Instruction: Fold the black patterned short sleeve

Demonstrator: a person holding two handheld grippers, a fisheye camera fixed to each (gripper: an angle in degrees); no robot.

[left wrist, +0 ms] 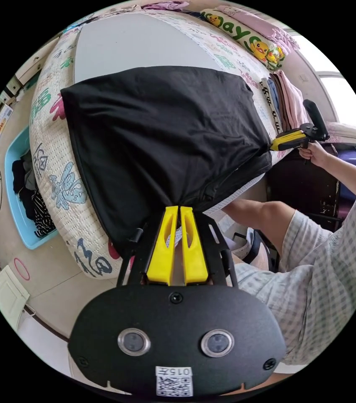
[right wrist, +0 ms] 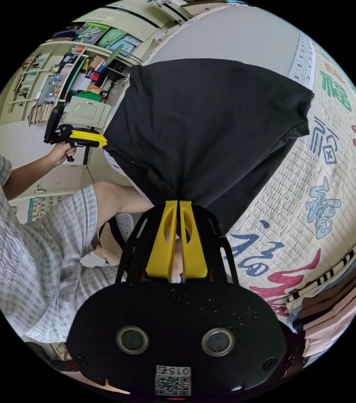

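Left gripper [left wrist: 179,210] and right gripper [right wrist: 179,205] each clamped on shirt [left wrist: 161,134] corner at bed [left wrist: 56,176] edge. Risk: uneven pull drags shirt off, folds crooked.

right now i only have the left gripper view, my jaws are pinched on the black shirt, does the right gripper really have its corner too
Observer: Yes. In the right gripper view, the right gripper has both jaws closed on the black shirt.
Operator: what's behind me on that side
Observer: Shelves crowded with books and small items, along the wall.
Operator: anything low down there
Observer: A pale cabinet door below the shelves, behind the left gripper.
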